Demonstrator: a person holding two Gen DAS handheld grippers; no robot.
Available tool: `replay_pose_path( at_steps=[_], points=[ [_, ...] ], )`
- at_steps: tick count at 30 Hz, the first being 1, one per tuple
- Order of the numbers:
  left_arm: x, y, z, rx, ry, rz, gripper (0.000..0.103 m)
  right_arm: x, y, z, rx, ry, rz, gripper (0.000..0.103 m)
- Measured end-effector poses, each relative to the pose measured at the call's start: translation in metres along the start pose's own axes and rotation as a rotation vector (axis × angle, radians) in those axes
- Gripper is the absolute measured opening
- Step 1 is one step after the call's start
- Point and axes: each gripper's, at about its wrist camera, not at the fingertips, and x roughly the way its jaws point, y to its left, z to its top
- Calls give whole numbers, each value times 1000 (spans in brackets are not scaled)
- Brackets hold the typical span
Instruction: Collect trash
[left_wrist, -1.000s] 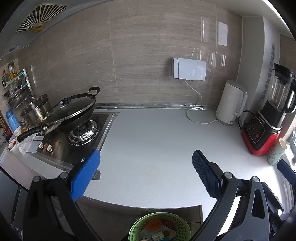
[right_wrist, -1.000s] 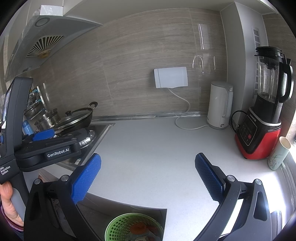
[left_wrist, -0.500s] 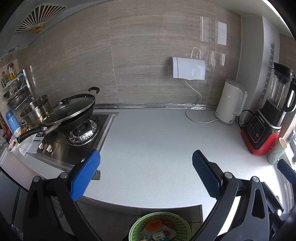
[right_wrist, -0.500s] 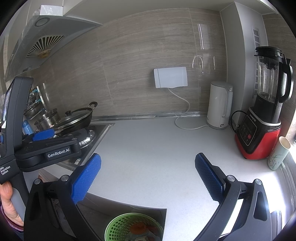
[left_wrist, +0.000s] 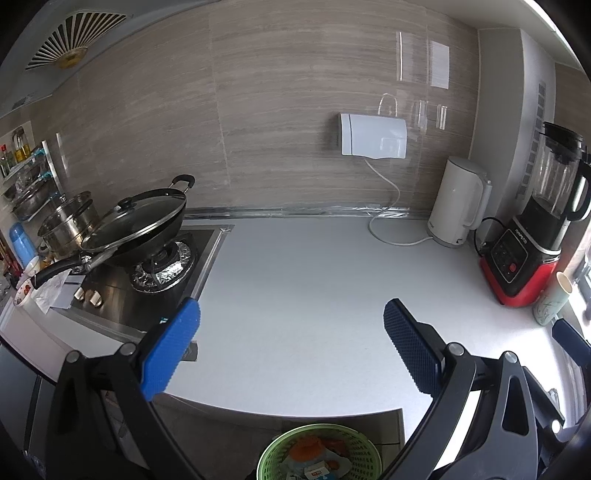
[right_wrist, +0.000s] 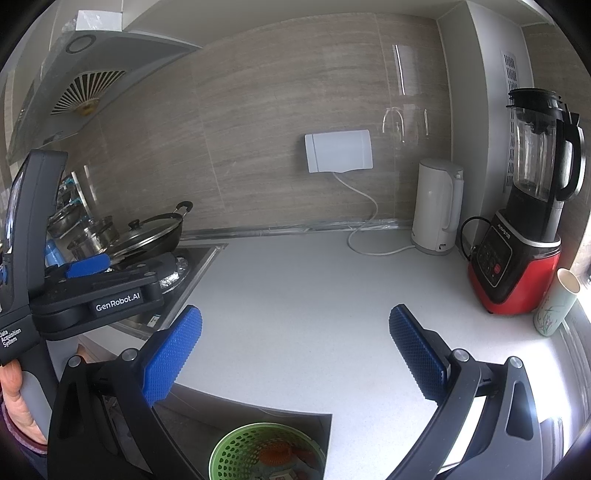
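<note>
A green perforated bin (left_wrist: 320, 453) stands on the floor below the counter edge, holding orange and white wrappers; it also shows in the right wrist view as the bin (right_wrist: 266, 452). My left gripper (left_wrist: 291, 343) hovers open over the white countertop (left_wrist: 303, 280), nothing between its blue pads. My right gripper (right_wrist: 295, 345) is open too, above the same countertop (right_wrist: 306, 295). The left gripper's body (right_wrist: 99, 291) appears at the left of the right wrist view, held by a hand (right_wrist: 14, 402). No loose trash shows on the counter.
A lidded black wok (left_wrist: 140, 225) and a steel pot (left_wrist: 68, 225) sit on the stove at left. A white kettle (left_wrist: 458, 206), a red-based blender (left_wrist: 532, 236) and a pale cup (left_wrist: 554, 301) stand at the right. A cord (left_wrist: 388, 225) trails from the wall box.
</note>
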Motion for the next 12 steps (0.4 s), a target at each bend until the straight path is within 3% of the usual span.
replay_pose_path(
  at_steps=[12],
  points=[
    [6, 0, 3, 2, 9, 3, 95, 2, -6, 0, 10, 6, 3, 101]
  ],
)
